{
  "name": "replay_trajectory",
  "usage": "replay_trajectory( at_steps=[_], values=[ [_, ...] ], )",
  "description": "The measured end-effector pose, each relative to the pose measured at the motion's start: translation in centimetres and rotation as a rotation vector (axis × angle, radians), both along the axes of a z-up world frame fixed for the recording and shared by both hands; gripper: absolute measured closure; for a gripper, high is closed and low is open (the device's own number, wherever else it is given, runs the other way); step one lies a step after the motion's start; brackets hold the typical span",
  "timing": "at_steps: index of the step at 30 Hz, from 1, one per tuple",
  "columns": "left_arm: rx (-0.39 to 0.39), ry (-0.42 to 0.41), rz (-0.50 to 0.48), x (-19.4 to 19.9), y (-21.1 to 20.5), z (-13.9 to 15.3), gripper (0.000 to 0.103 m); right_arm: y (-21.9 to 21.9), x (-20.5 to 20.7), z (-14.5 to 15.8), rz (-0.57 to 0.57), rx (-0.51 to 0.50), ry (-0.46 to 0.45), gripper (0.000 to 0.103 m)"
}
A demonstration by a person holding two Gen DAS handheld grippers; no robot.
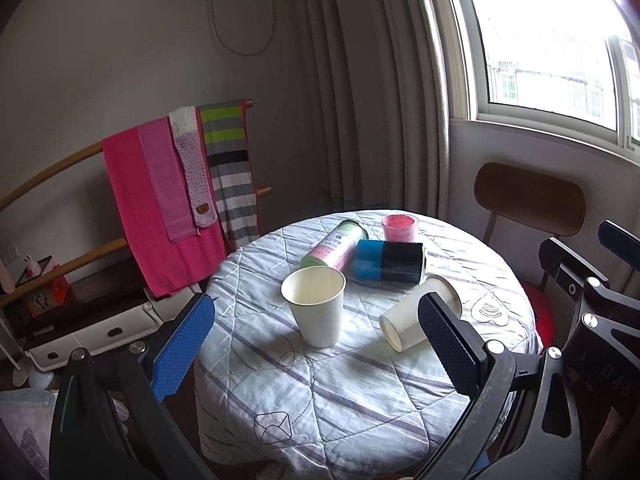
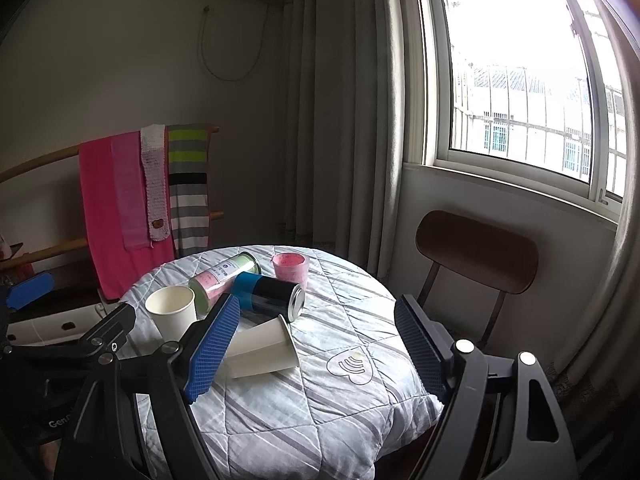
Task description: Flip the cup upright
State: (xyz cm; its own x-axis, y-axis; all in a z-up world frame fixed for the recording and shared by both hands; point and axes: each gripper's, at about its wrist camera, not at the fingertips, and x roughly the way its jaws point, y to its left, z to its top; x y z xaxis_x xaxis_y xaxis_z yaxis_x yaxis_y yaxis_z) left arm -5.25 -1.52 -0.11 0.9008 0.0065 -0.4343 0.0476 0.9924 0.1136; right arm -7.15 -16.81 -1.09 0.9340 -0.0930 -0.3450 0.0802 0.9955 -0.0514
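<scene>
A: What is the room showing?

B: A bright window (image 2: pixel 520 92) and grey curtains (image 2: pixel 340 120) are standing behind a round tabletop (image 1: pixel 360 400) wearing a striped quilted cloth. A wooden chair (image 2: pixel 476 252) is sitting by the wall, and pink and striped towels (image 1: pixel 172 192) are hanging on a rail to the left.

A: And the containers?

B: A blue-and-black can (image 1: pixel 390 261) and a pink-and-green tube (image 1: pixel 336 246) are lying touching each other; a small pink cup (image 2: pixel 290 266) is standing behind them. One paper cup (image 1: pixel 316 306) is standing upright, looking empty. The tipped paper cup (image 2: pixel 264 350) is lying on its side just beside it.

A: The tools?

B: The left hand-held gripper (image 1: pixel 316 350) is hanging wide above the near edge, gripping nothing. The right hand-held gripper (image 2: pixel 316 354) is also spreading wide, its left pad overlapping the tipped cup in view.
</scene>
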Motion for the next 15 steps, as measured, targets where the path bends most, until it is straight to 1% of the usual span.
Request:
replay_trajectory(
  at_steps=[8,15],
  values=[
    [0.0,0.026,-0.024,0.43,-0.06,-0.4,0.0,-0.08,0.33,0.08,0.008,0.01,0.01,0.022],
    [-0.001,0.044,-0.033,0.64,0.01,-0.78,0.0,0.73,0.52,-0.03,0.018,-0.015,0.017,0.022]
  ],
)
